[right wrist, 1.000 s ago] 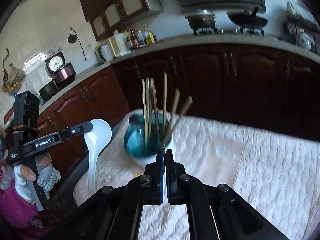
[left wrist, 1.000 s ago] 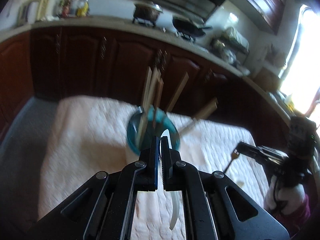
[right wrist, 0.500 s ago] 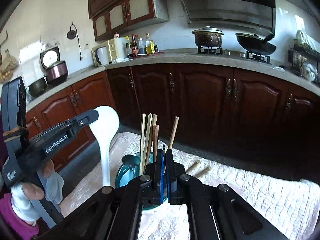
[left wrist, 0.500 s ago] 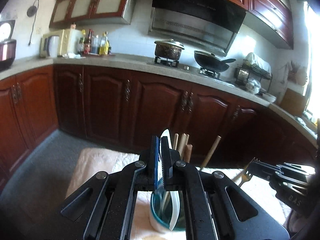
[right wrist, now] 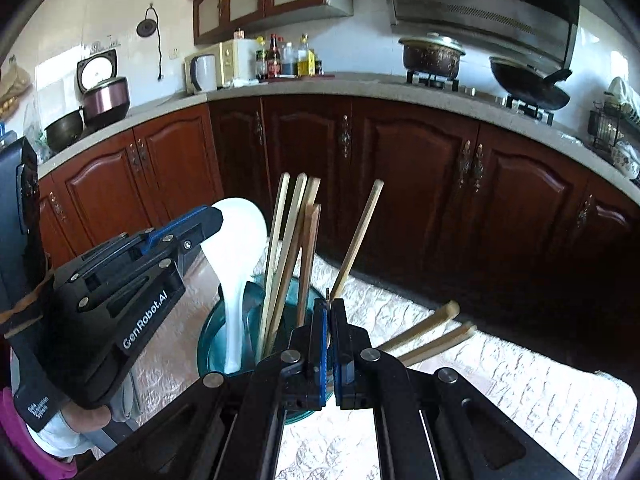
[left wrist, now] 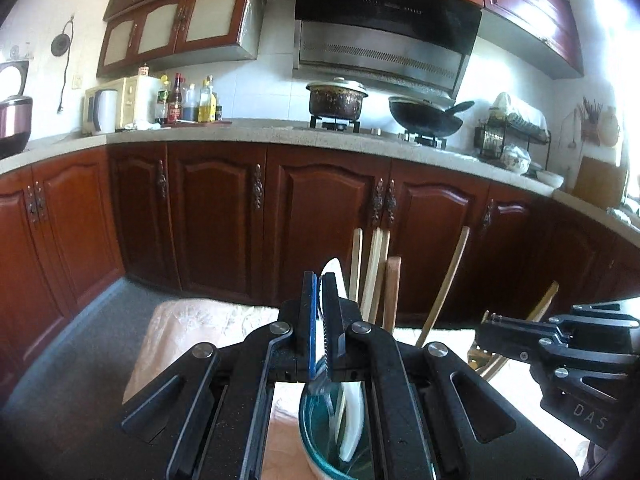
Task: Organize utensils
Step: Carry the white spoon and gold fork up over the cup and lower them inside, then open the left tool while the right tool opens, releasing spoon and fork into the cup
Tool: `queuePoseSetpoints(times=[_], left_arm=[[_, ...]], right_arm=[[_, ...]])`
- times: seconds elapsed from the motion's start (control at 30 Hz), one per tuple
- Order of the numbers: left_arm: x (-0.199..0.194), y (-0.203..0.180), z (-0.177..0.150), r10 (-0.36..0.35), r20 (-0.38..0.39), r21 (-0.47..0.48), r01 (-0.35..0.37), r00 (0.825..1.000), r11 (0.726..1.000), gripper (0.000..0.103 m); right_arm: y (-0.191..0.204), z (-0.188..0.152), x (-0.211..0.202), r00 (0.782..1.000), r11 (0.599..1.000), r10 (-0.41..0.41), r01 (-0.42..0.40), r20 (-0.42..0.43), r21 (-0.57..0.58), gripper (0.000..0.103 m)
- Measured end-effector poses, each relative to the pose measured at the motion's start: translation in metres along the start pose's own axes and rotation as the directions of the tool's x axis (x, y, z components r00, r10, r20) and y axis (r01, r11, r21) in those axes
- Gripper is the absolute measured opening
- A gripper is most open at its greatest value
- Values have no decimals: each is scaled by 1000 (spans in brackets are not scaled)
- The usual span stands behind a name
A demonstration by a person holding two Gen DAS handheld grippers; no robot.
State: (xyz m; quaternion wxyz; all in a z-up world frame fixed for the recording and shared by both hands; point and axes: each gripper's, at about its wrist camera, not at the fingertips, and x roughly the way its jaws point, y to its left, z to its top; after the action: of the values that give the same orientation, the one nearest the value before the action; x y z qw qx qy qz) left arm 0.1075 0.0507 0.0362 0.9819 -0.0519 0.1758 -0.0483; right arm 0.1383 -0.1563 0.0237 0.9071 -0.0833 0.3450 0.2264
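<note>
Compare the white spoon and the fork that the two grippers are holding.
The white spoon is large, white and broad-bowled; the fork is slim and golden, with only its tines showing. The spoon's handle already reaches down into the teal holder; the fork is beside the holder, not in it. The left gripper clamps the spoon, the right gripper the fork. Both are pinched in shut grippers.

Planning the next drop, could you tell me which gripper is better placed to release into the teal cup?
Probably the left gripper: its white spoon already stands inside the teal cup, while the right gripper holds its fork off to the side.
</note>
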Motion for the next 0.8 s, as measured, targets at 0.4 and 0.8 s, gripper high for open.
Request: queuePoseSetpoints(times=[0.4,0.8], left_arm=[[-21,5,-24,-7,-49,26,8,999,1000,1],[-17,-1,-45,-13,-159,35,19,987,999,1]], right_arm=[[11,-20,17,997,999,52,-52,-64,2,2],[2,-35,27,991,993,93,-84,-101,86,4]])
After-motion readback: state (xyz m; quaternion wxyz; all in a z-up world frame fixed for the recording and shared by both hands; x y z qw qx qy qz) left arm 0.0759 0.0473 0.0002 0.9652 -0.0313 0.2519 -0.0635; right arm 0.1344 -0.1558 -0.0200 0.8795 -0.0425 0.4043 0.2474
